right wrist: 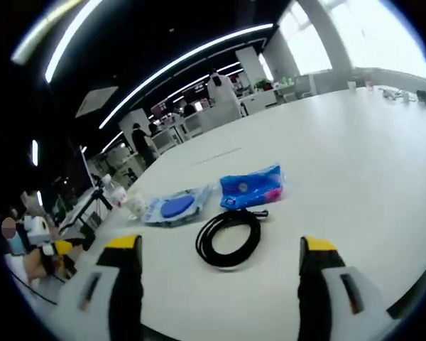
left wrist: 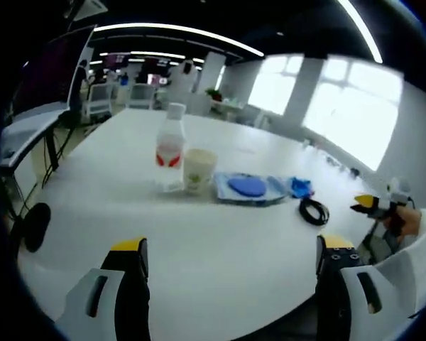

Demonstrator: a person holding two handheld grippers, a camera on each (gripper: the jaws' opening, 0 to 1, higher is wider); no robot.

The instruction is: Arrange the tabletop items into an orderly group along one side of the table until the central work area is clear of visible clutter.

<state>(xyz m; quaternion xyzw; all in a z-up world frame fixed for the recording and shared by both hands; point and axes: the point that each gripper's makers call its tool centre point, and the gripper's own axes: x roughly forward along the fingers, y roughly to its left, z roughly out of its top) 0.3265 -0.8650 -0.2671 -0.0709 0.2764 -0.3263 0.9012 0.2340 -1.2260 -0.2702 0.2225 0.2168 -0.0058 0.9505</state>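
Closest to my open, empty right tool (right wrist: 220,273) lies the black cable (right wrist: 229,238), so I hover there while my left tool (left wrist: 231,273), also open, faces the bottle (left wrist: 170,148) and cup (left wrist: 198,170) already lined up on the desk (left wrist: 220,249).

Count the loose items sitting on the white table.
5. In the left gripper view, left to right: a bottle, a cup beside it, a flat blue-and-clear package, a blue packet, and a coiled black cable. Others may lie outside the views.
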